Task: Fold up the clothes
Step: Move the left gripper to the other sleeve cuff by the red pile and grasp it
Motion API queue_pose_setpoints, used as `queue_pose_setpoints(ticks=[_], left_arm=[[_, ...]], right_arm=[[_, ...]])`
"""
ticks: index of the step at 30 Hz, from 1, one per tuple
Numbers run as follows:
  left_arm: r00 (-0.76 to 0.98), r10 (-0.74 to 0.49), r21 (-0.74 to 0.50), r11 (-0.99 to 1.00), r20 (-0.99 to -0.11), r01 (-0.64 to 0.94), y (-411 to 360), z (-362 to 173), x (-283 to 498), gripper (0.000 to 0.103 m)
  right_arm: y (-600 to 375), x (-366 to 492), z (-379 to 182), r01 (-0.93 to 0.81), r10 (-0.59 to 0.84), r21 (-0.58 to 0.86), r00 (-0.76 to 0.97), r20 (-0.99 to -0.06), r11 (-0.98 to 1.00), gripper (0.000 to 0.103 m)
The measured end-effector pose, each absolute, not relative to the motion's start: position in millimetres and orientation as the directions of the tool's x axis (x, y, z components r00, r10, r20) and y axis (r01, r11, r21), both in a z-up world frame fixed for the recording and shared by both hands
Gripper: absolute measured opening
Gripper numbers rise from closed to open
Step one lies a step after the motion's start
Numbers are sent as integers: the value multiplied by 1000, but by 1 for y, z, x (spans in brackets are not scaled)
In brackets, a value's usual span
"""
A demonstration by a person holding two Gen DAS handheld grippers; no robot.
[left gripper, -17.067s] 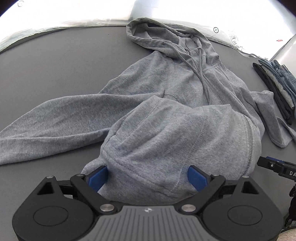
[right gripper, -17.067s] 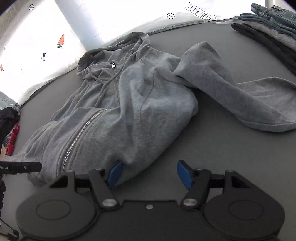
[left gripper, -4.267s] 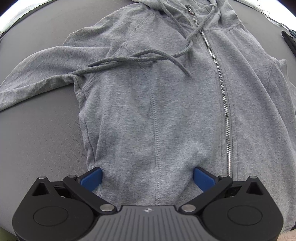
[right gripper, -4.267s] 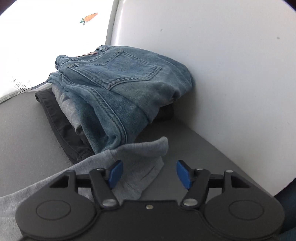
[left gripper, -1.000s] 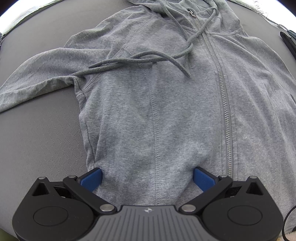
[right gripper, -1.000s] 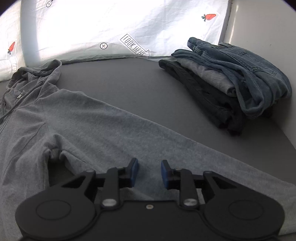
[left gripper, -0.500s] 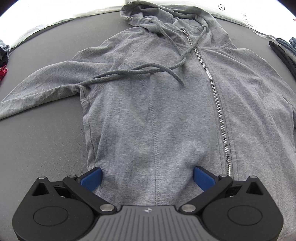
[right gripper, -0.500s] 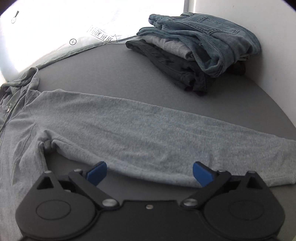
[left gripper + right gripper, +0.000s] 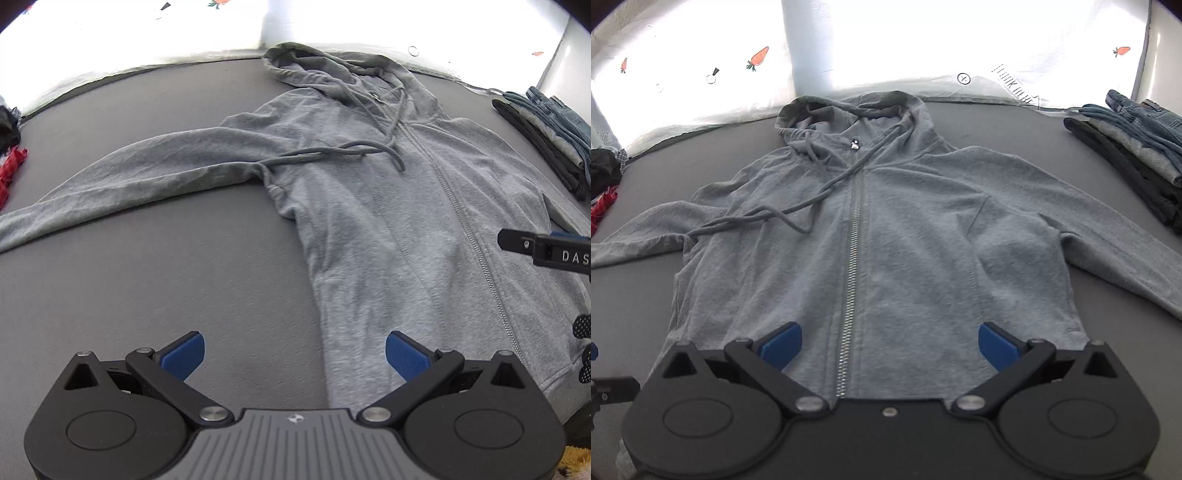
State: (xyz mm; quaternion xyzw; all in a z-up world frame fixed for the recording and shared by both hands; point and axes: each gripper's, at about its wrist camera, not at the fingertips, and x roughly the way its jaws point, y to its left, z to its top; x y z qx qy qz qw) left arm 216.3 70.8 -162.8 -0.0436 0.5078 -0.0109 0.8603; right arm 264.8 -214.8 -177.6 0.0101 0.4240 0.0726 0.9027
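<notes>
A grey zip hoodie (image 9: 388,206) lies flat and face up on the dark grey surface (image 9: 147,277), hood at the far end, zip closed, drawcords loose across the chest. Its left sleeve (image 9: 129,177) stretches out to the left, and its right sleeve (image 9: 1126,251) runs off to the right. My left gripper (image 9: 293,350) is open over the hoodie's lower left side edge, half above bare surface. My right gripper (image 9: 888,343) is open above the lower front, with the zip (image 9: 851,258) between its jaws. Neither holds cloth.
A stack of folded jeans and dark clothes (image 9: 1137,147) sits at the far right, also seen in the left wrist view (image 9: 546,129). Red and black garments (image 9: 602,177) lie at the far left edge. A white printed sheet (image 9: 701,74) borders the back.
The right gripper went from nearly shut to wide open and swung from the right sleeve to over the zip. The left gripper shifted left, off the hoodie's body to its side edge.
</notes>
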Motion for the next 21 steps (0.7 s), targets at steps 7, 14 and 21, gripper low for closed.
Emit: queue_pose_setpoints(ticks=[7, 14, 21], left_arm=[[491, 52, -174, 898, -869, -403, 233, -160, 190, 103], [493, 161, -143, 840, -855, -523, 349, -156, 222, 103], [501, 233, -130, 798, -833, -588, 432, -148, 277, 103]], right_arm=[[-138, 266, -195, -98, 140, 100, 644, -752, 990, 103], [-107, 257, -217, -4, 5, 3, 773, -634, 1000, 103], [-108, 257, -216, 2, 3, 7, 777, -629, 1000, 103]])
